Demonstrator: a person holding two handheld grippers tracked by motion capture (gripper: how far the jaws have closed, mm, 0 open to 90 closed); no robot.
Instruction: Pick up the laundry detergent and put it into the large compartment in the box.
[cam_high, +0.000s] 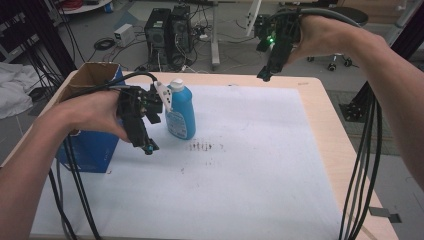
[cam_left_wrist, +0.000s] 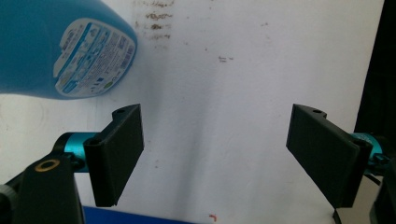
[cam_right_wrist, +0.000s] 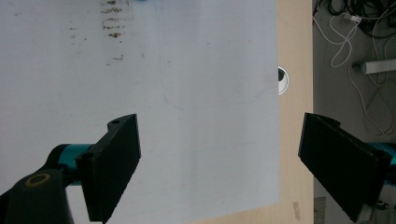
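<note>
Covering the wooden table (cam_high: 327, 107), a stained white sheet (cam_high: 240, 170) lies beneath both grippers' wide-open, empty jaws.

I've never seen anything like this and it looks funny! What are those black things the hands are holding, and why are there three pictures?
A person is holding two hand tools called grippers. Each has two black jaws that can pinch things, a bit like big tweezers. The high view looks down at the table from above. There you see the left gripper beside a blue bottle with a white cap, and the right gripper lifted up over the far edge. A cardboard box stands at the left, and a white sheet with a few brown marks covers the table.

The other two pictures come from little cameras riding on the grippers, looking along their jaws. The left gripper view shows the bottle off to one side, not between the jaws. Both grippers are open and hold nothing.
</note>
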